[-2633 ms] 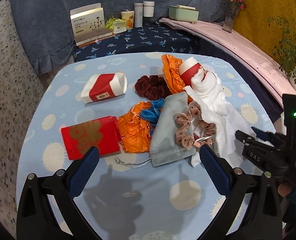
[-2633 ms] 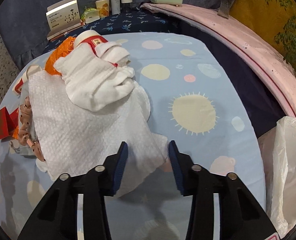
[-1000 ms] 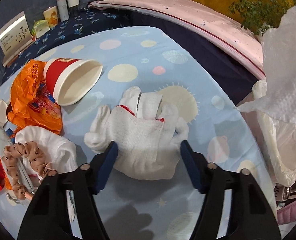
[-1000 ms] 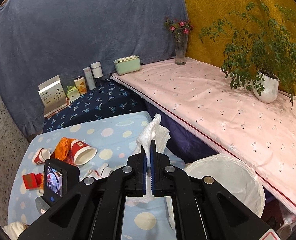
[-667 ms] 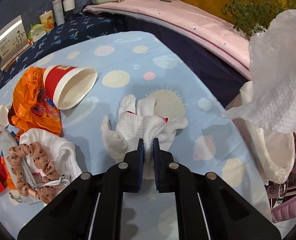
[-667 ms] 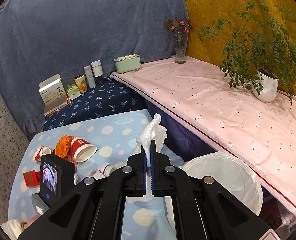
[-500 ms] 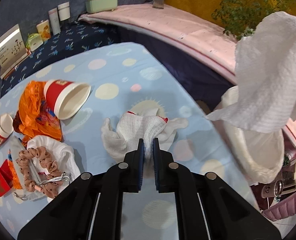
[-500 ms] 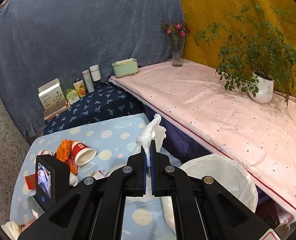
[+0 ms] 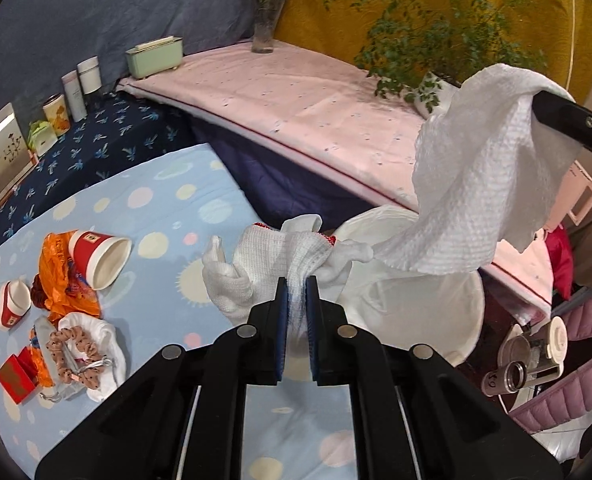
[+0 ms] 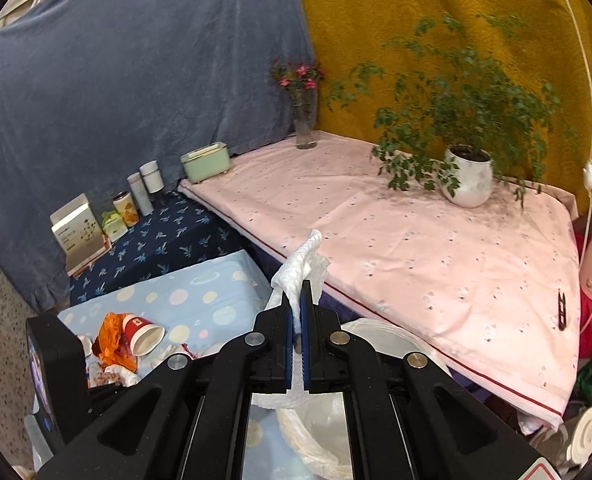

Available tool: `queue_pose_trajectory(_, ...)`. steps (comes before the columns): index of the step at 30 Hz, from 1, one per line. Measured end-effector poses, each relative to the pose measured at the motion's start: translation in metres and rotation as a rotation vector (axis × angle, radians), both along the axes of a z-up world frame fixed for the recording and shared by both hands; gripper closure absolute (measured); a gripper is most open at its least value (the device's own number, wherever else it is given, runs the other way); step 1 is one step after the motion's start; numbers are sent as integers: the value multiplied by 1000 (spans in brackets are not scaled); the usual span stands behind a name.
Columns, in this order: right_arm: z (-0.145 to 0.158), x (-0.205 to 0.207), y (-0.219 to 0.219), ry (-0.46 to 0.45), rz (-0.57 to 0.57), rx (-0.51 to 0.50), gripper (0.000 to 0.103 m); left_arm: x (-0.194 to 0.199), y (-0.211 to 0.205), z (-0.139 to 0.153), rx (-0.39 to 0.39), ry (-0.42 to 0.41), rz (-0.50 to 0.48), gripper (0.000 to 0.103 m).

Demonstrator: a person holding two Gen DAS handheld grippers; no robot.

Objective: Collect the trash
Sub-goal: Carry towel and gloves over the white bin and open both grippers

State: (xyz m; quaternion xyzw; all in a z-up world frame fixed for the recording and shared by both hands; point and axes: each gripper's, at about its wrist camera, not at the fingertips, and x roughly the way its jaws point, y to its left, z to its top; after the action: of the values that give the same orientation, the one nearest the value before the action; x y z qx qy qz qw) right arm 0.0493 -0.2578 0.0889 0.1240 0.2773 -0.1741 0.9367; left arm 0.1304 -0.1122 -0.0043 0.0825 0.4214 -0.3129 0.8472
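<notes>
I am holding one piece of trash in each gripper, both lifted off the table so they can go into the white-lined trash bin [image 9: 428, 312] beside it. My left gripper [image 9: 295, 292] is clamped tight on a white knit glove with red cuff trim [image 9: 272, 256], which dangles just short of the bin's near rim. My right gripper [image 10: 295, 312] pinches a crumpled paper towel [image 10: 300, 268] by one corner (seen from the left camera, the paper towel [image 9: 484, 184] hangs directly above the bin's opening). Well away from the bin, across the sun-patterned tablecloth [image 9: 168, 220], a tipped red paper cup [image 9: 96, 254] and an orange wrapper [image 9: 56, 268] wait, uncollected.
</notes>
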Motion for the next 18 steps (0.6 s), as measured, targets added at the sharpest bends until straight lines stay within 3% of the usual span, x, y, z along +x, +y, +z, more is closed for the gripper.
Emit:
queue_pose_trajectory(7,-1,-28,-30,-2,-82,11,100,-24,-27,12,-8,-11,-40,95)
queue_pose_trajectory(18,-26,-38,-52,57,-131,-27,100,-41,-51,0,-27,18,-73,95)
